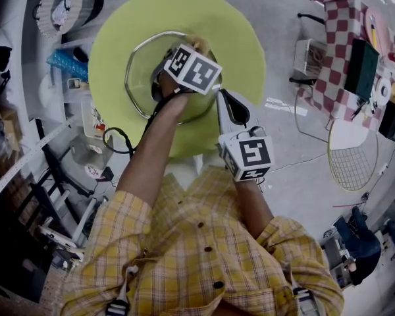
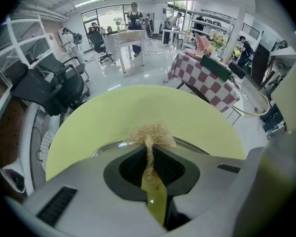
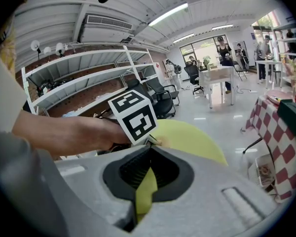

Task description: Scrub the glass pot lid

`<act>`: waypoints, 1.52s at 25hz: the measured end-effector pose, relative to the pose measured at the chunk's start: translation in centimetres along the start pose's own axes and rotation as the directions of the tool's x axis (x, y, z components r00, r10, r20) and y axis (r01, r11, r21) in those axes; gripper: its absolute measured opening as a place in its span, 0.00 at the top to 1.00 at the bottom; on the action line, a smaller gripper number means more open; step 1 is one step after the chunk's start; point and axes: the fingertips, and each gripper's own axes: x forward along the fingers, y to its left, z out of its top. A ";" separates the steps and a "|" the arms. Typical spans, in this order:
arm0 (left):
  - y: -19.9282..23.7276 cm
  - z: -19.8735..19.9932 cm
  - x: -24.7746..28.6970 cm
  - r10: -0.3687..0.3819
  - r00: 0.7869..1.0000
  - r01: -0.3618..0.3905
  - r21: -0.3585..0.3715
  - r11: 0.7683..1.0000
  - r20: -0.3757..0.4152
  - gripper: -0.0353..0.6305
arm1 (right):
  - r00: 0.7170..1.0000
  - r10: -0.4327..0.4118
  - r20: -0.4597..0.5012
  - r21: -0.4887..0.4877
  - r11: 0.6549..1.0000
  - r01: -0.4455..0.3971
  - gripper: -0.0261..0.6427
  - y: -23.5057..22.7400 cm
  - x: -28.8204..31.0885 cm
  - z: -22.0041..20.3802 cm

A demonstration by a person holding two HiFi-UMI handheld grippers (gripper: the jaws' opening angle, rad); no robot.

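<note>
The glass pot lid (image 1: pixel 139 78) lies on a round yellow-green table (image 1: pixel 118 25). My left gripper (image 1: pixel 194 48) reaches over the lid's far right part, shut on a tan fibrous scrubber (image 1: pixel 198 42). In the left gripper view the scrubber (image 2: pixel 150 135) sticks out between the closed jaws of the left gripper (image 2: pixel 149 147), with the lid's metal rim (image 2: pixel 200 147) just beyond. My right gripper (image 1: pixel 220 92) rests at the lid's right rim with its jaws closed. In the right gripper view the tips of the right gripper (image 3: pixel 151 143) meet, and nothing shows between them.
A table with a red checked cloth (image 1: pixel 339 51) stands to the right, with a wire racket-like frame (image 1: pixel 352 153) on the floor beside it. Shelving with boxes and clutter (image 1: pixel 69 64) lines the left. A black cable (image 1: pixel 115 140) hangs by the table's near-left edge. Office chairs (image 2: pixel 54 88) stand beyond the table.
</note>
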 end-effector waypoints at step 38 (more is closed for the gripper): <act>-5.7 -2.8 -0.9 0.027 0.996 -0.001 -0.296 0.955 0.086 0.89 | 0.996 -0.083 0.034 -0.064 0.994 0.085 0.96 -1.7 -2.8 0.5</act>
